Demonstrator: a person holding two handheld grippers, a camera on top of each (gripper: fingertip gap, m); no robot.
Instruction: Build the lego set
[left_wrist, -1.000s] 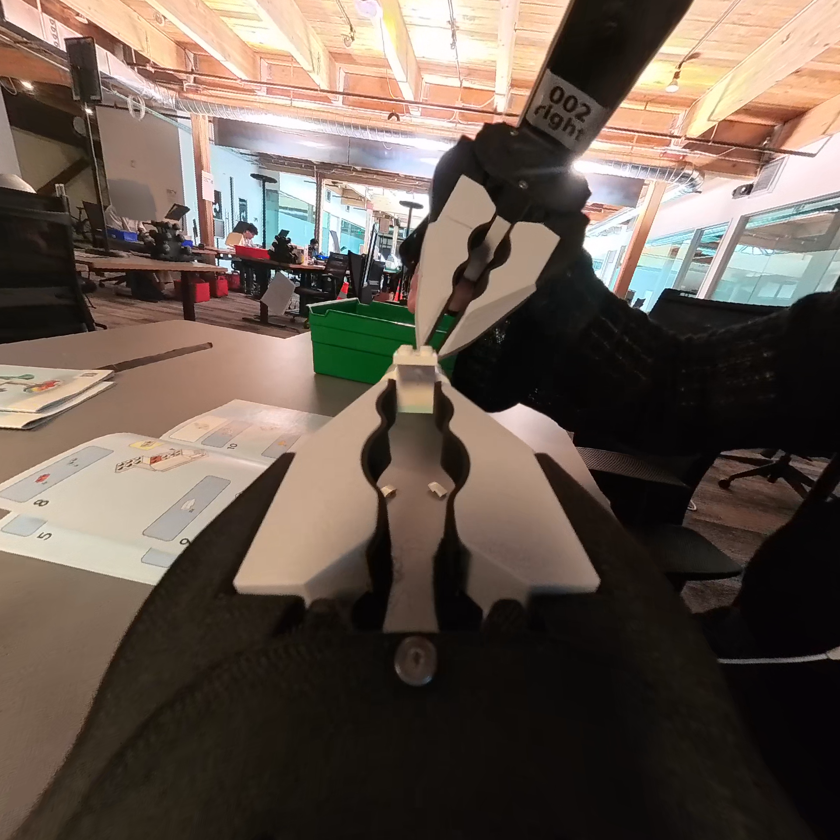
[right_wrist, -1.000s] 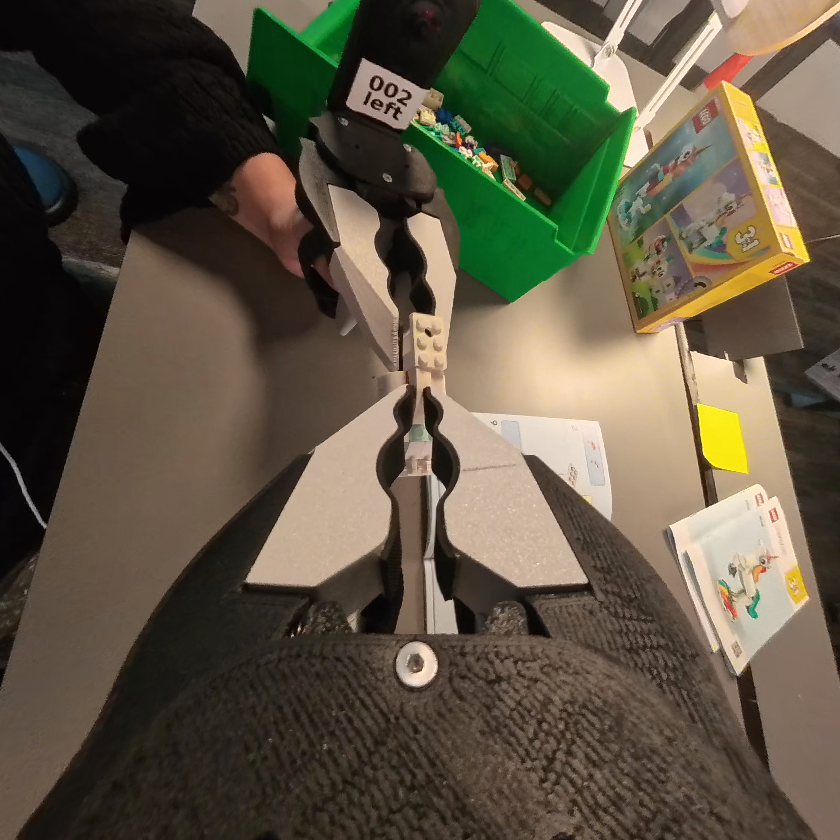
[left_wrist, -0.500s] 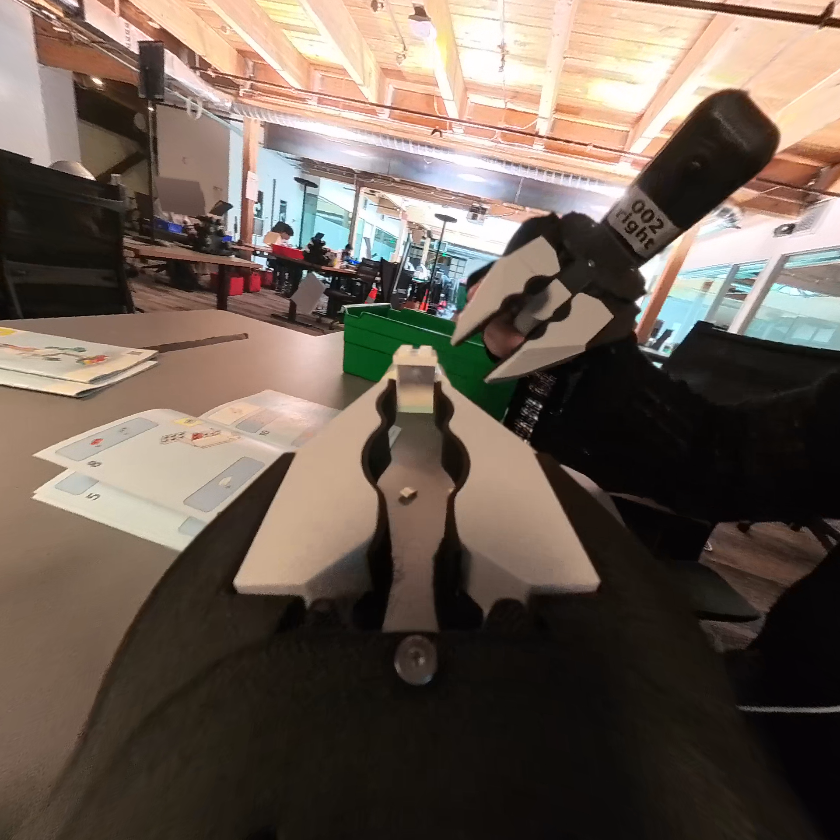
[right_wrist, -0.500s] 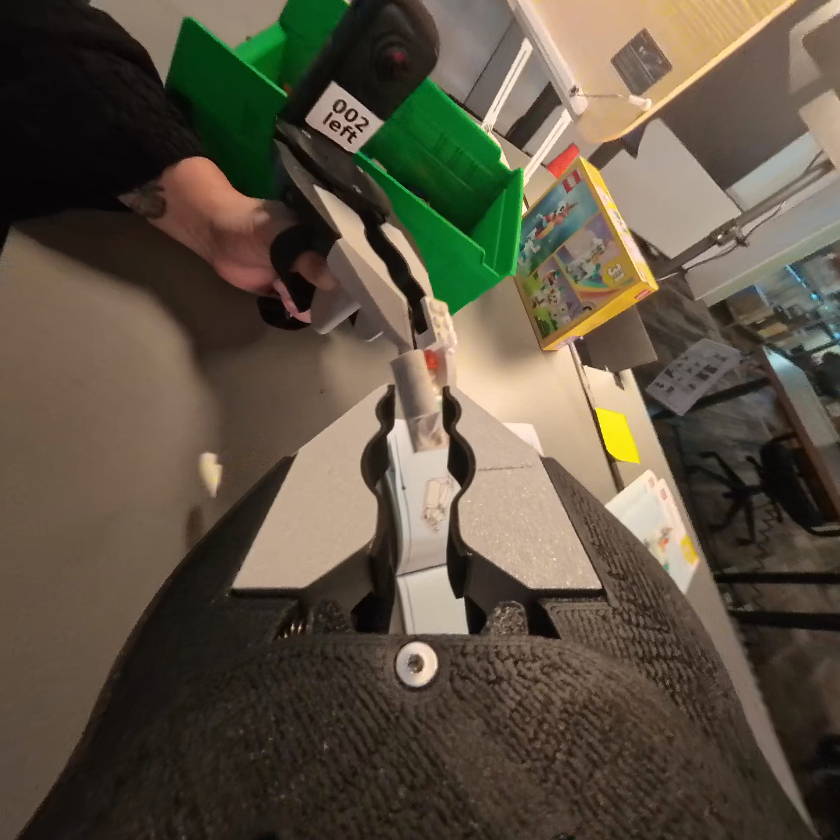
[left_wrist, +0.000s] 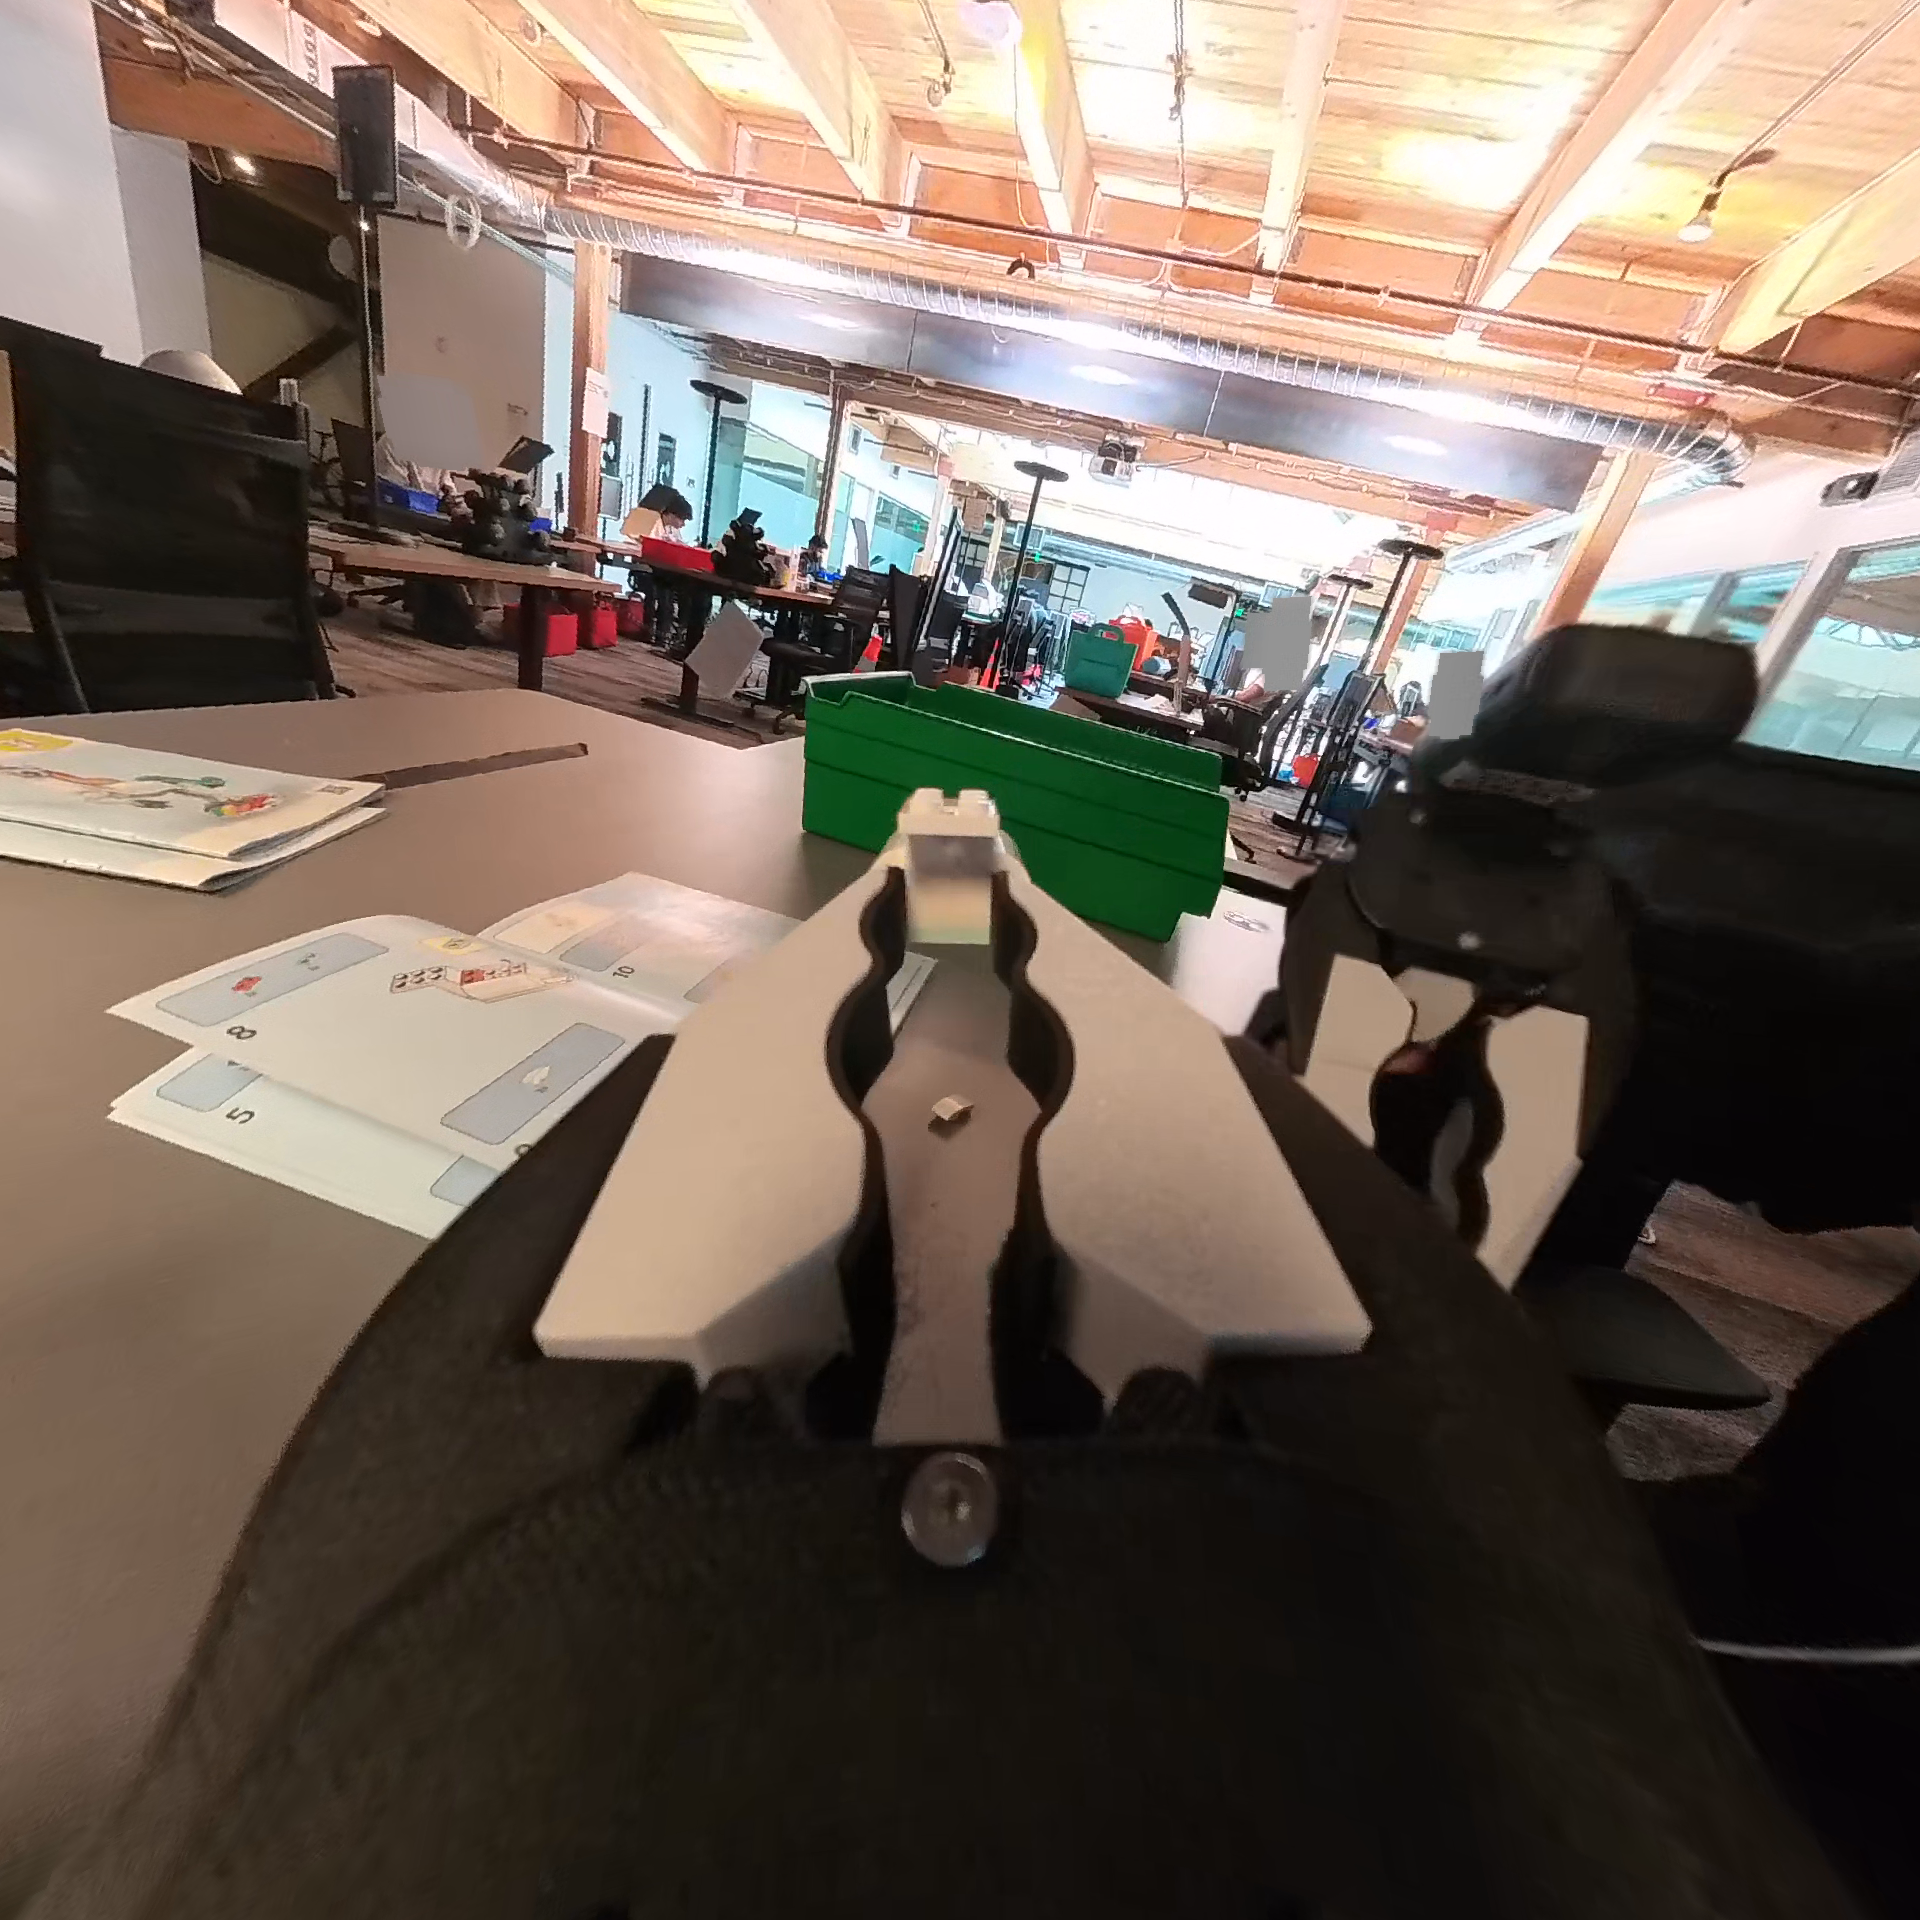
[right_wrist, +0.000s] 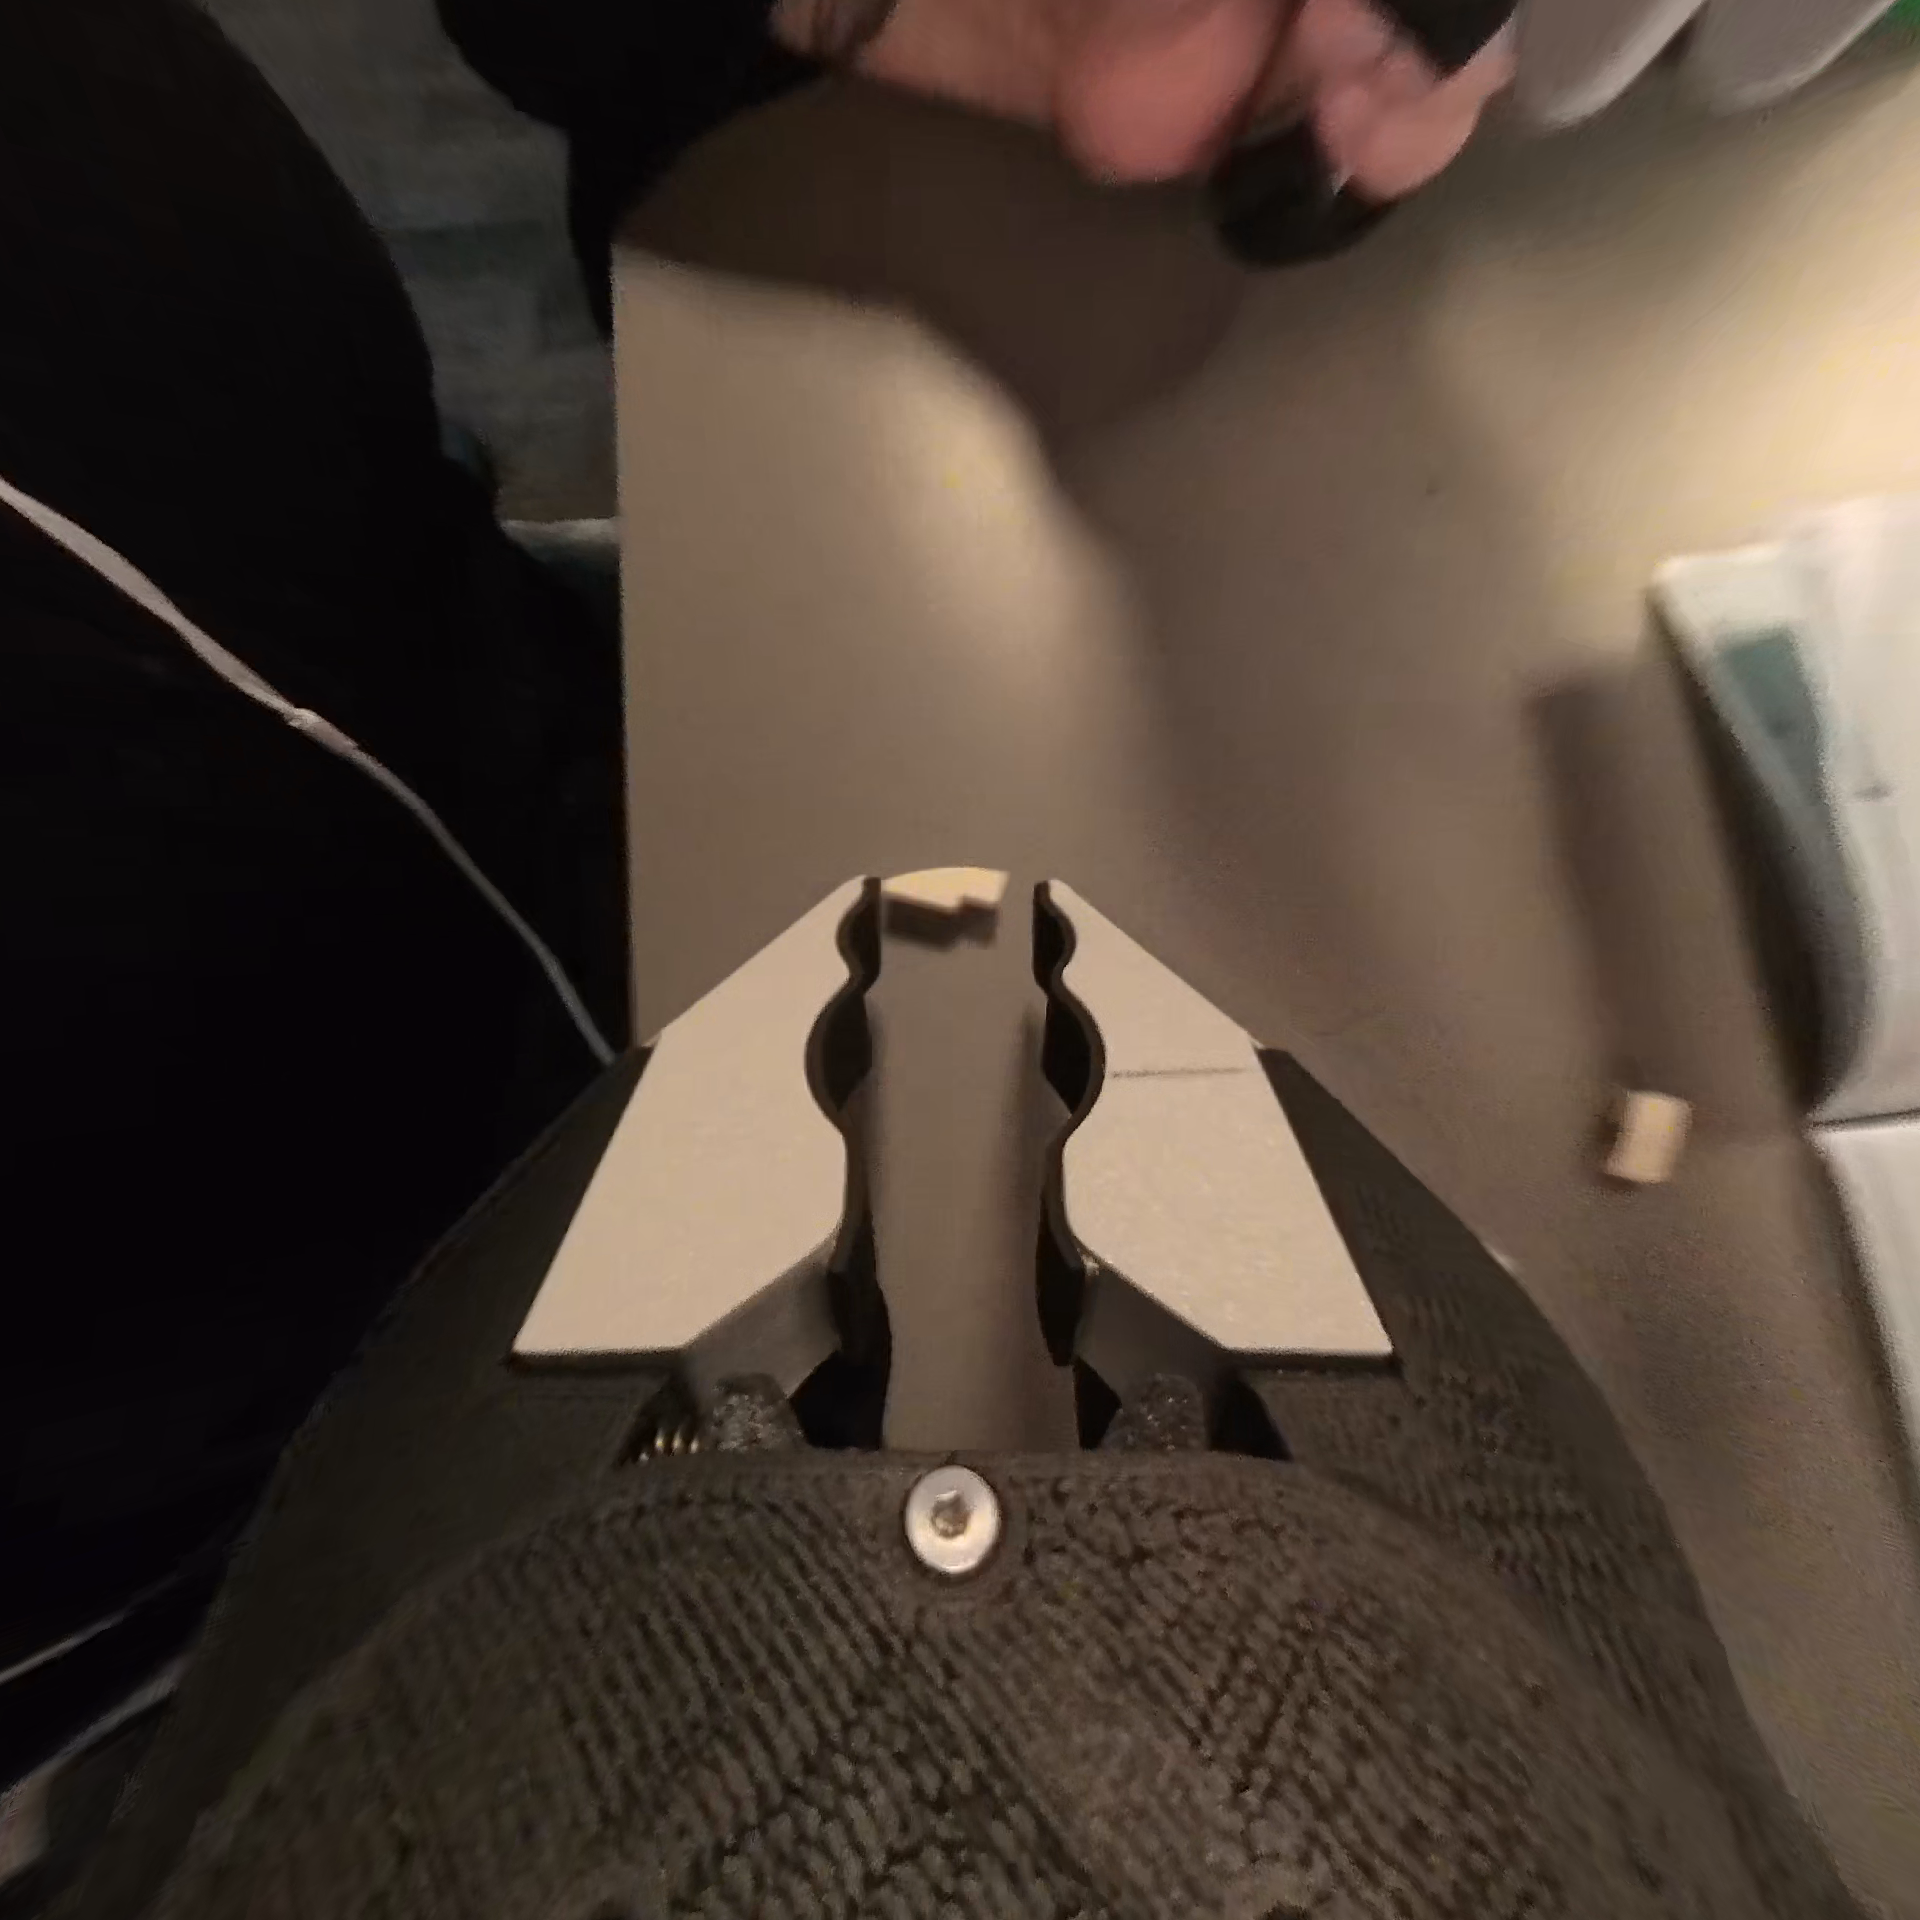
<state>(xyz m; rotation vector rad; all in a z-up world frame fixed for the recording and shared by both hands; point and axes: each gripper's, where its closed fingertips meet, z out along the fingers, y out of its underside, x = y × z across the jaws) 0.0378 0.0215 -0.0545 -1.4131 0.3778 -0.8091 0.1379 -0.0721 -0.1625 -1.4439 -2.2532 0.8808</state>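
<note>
Left gripper (left_wrist: 948, 831): fingers clamped on a small white brick assembly (left_wrist: 945, 883), held above the tabletop (left_wrist: 260, 1351)
Right gripper (right_wrist: 951, 896): fingers apart, loose pale piece (right_wrist: 940, 902) lying between their tips
Progress: early, most bricks presumably unplaced

On the bench (left_wrist: 260, 1299), an open instruction booklet (left_wrist: 416, 1029) lies left of the left claw (left_wrist: 948, 831), which grips a brick (left_wrist: 948, 883) at its tips. A bin (left_wrist: 1039, 800) stands behind the claw, farther back on the bench. More booklets (left_wrist: 156, 805) lie at the far left. A small piece (left_wrist: 948, 1110) lies on the bench beneath the left claw. The right claw (right_wrist: 956, 894) hangs over the bench near its edge, with a piece (right_wrist: 940, 902) between its parted tips and another piece (right_wrist: 1647, 1135) off to its right.
</note>
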